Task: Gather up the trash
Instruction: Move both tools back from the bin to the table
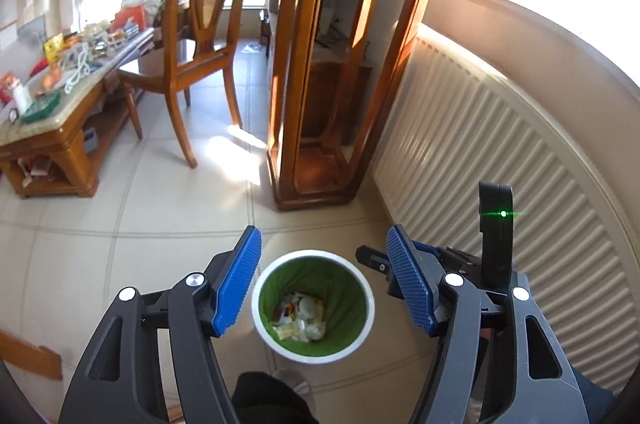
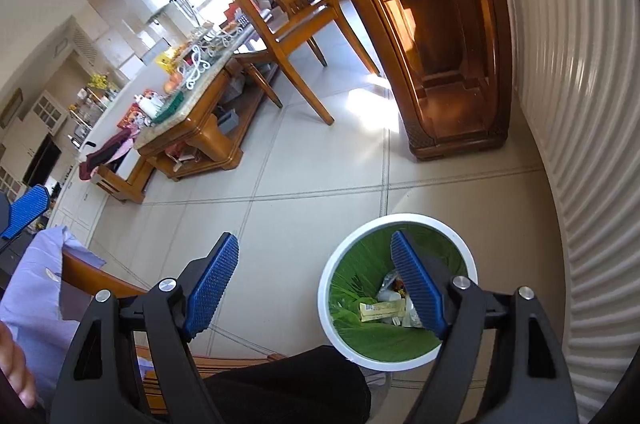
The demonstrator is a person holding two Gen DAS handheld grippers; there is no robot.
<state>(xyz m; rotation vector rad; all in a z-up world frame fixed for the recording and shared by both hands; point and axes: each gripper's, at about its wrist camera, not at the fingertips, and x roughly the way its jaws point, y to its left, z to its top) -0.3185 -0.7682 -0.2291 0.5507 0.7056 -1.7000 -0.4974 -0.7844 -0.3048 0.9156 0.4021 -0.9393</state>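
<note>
Both tongs hang wide apart and hold nothing: the left gripper (image 1: 324, 288) straddles the bin (image 1: 264, 334) below, where trash (image 1: 302, 316) lies; the right gripper (image 2: 316, 288) hovers over the bin's rim.

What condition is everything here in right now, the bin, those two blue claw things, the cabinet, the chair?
Left gripper: open, holding nothing, above the bin.
Right gripper: open, holding nothing.
Trash bin: upright, green liner, some trash at the bottom.
Glass cabinet: upright, mostly bare inside.
Chair: upright, unoccupied.
</note>
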